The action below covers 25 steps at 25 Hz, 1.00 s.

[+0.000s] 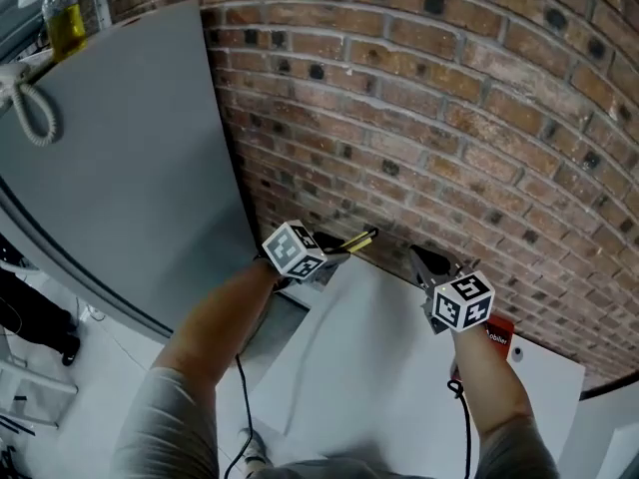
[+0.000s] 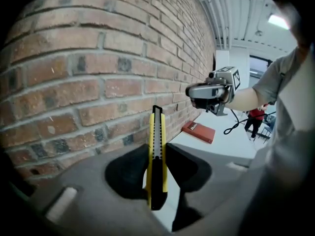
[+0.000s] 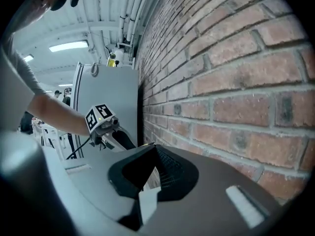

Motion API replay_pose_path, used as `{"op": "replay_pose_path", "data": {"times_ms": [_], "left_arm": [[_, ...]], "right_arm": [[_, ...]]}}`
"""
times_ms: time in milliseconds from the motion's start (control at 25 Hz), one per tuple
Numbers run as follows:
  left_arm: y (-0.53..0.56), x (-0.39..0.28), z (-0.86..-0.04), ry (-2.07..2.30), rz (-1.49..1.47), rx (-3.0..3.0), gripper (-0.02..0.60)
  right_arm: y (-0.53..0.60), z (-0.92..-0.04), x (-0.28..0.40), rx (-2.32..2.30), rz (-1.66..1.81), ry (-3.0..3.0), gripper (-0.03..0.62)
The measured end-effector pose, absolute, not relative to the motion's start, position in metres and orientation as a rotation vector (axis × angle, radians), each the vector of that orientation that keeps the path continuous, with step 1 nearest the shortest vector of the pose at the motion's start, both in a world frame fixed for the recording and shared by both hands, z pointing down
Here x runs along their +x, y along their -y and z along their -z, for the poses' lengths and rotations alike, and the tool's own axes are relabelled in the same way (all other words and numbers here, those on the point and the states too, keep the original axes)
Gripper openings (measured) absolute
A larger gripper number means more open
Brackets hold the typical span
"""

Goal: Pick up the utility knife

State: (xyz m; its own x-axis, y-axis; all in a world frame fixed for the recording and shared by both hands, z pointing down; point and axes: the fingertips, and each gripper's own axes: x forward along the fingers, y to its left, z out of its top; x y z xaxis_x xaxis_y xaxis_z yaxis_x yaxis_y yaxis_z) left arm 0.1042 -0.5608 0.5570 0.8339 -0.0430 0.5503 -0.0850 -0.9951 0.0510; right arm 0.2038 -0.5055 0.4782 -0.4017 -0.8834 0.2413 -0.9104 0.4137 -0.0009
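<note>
Close to the brick wall [image 1: 449, 118], over the white surface [image 1: 379, 367], the left gripper [image 2: 157, 154] clamps the yellow-and-black utility knife [image 2: 157, 129], tip toward the bricks. Beside it, the right gripper [image 3: 153, 149] is closed and empty.

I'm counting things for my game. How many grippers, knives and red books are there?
grippers: 2, the left gripper and the right gripper
utility knife: 1
red book: 1
total: 4
</note>
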Motion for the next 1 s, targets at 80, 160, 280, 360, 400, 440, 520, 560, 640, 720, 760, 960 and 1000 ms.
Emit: {"op": "replay_pose_path", "data": {"times_ms": [80, 160, 280, 360, 400, 440, 520, 560, 640, 720, 760, 960, 1000], "left_arm": [[0.559, 0.096, -0.524, 0.132, -0.798, 2.96, 0.117], [0.555, 0.087, -0.492, 0.161, -0.721, 2.985, 0.117], [0.545, 0.072, -0.448, 0.201, -0.602, 3.005, 0.117], [0.538, 0.062, -0.42, 0.222, -0.52, 3.013, 0.117], [0.536, 0.058, -0.405, 0.233, -0.48, 3.019, 0.117], [0.535, 0.054, -0.391, 0.244, -0.441, 3.025, 0.117], [0.533, 0.047, -0.365, 0.265, -0.371, 3.036, 0.117], [0.531, 0.042, -0.353, 0.275, -0.344, 3.04, 0.117], [0.527, 0.033, -0.332, 0.294, -0.294, 3.046, 0.117], [0.522, 0.023, -0.313, 0.313, -0.233, 3.048, 0.117], [0.52, 0.018, -0.304, 0.322, -0.197, 3.046, 0.117], [0.512, 0.0, -0.265, 0.353, -0.007, 3.015, 0.117], [0.511, -0.003, -0.258, 0.355, 0.03, 3.009, 0.117]], "right_arm": [[0.506, -0.455, 0.198, 1.599, -0.193, 2.479, 0.009], [0.504, -0.433, 0.193, 1.611, -0.188, 2.488, 0.009], [0.497, -0.403, 0.183, 1.616, -0.176, 2.493, 0.009], [0.491, -0.382, 0.174, 1.61, -0.145, 2.487, 0.009], [0.489, -0.371, 0.171, 1.607, -0.129, 2.486, 0.009], [0.488, -0.36, 0.168, 1.608, -0.119, 2.488, 0.009], [0.488, -0.339, 0.166, 1.617, -0.121, 2.495, 0.009], [0.488, -0.33, 0.166, 1.622, -0.131, 2.5, 0.009], [0.487, -0.315, 0.163, 1.632, -0.147, 2.507, 0.009], [0.486, -0.302, 0.159, 1.633, -0.142, 2.505, 0.009], [0.486, -0.296, 0.156, 1.631, -0.136, 2.504, 0.009], [0.484, -0.266, 0.145, 1.644, -0.146, 2.539, 0.009], [0.484, -0.261, 0.143, 1.648, -0.146, 2.544, 0.009]]}}
